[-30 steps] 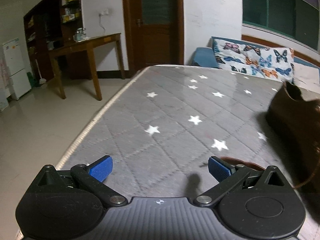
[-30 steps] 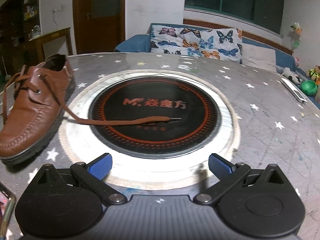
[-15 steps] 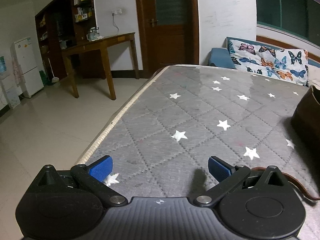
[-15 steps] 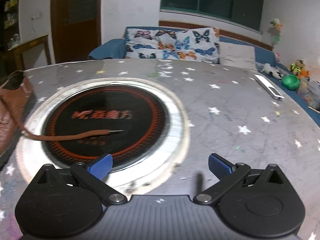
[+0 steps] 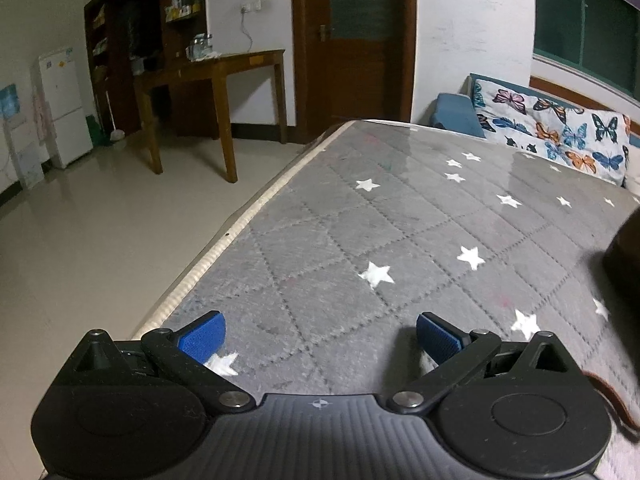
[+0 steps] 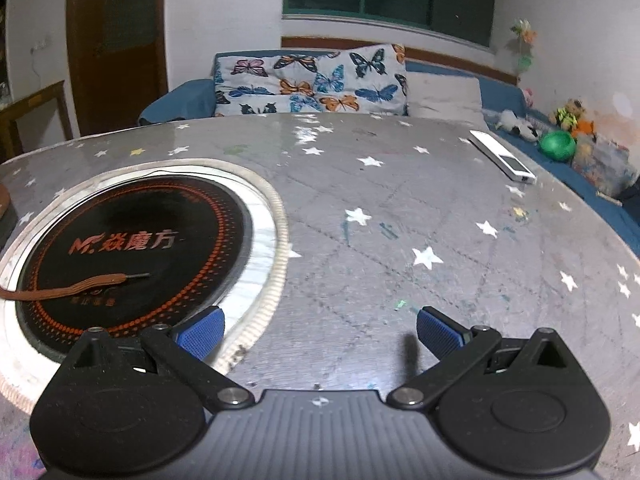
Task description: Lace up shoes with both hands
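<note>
Left gripper (image 5: 320, 330): jaws spread, empty, over the grey star-print table cover (image 5: 400, 216). Right gripper (image 6: 320, 330): jaws spread, empty. Shoe (image 5: 626, 256) only a dark blurred edge at right of left view. Brown lace (image 6: 76, 288) lies across the black round hob (image 6: 132, 248), left of right view, tip free

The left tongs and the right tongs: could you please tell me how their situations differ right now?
The left tongs hang over plain star-printed tablecloth near the table edge; the right tongs hang beside the round black cooktop. A brown shoelace end lies ahead-left of the right tongs; by the left tongs only a lace loop shows. Both are open and empty.
</note>
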Demonstrator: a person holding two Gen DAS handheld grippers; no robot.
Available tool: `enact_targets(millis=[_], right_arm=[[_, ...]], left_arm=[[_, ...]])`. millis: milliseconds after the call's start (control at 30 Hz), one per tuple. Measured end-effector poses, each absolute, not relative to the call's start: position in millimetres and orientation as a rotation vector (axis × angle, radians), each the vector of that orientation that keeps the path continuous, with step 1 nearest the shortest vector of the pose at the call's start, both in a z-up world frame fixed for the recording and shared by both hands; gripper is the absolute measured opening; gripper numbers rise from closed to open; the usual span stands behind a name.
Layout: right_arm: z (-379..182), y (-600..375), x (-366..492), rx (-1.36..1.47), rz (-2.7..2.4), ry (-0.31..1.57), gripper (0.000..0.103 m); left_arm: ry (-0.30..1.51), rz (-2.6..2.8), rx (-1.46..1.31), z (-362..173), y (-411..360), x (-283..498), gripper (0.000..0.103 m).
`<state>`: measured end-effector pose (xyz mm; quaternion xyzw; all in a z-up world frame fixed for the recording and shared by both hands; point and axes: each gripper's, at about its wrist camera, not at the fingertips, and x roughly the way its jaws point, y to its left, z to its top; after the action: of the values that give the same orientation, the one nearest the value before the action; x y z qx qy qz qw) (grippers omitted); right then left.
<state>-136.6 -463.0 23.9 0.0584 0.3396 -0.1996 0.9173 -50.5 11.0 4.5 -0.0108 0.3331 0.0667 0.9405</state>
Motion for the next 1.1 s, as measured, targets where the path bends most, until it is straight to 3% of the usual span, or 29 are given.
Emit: enact_targets(millis=[1100], right_arm=[[13.4, -536.8, -126.3, 0.156, -0.399, 0.681, 0.103]], left_arm=[[0.681, 0.12, -0.036, 1.2, 10.9, -30.5, 0.103]])
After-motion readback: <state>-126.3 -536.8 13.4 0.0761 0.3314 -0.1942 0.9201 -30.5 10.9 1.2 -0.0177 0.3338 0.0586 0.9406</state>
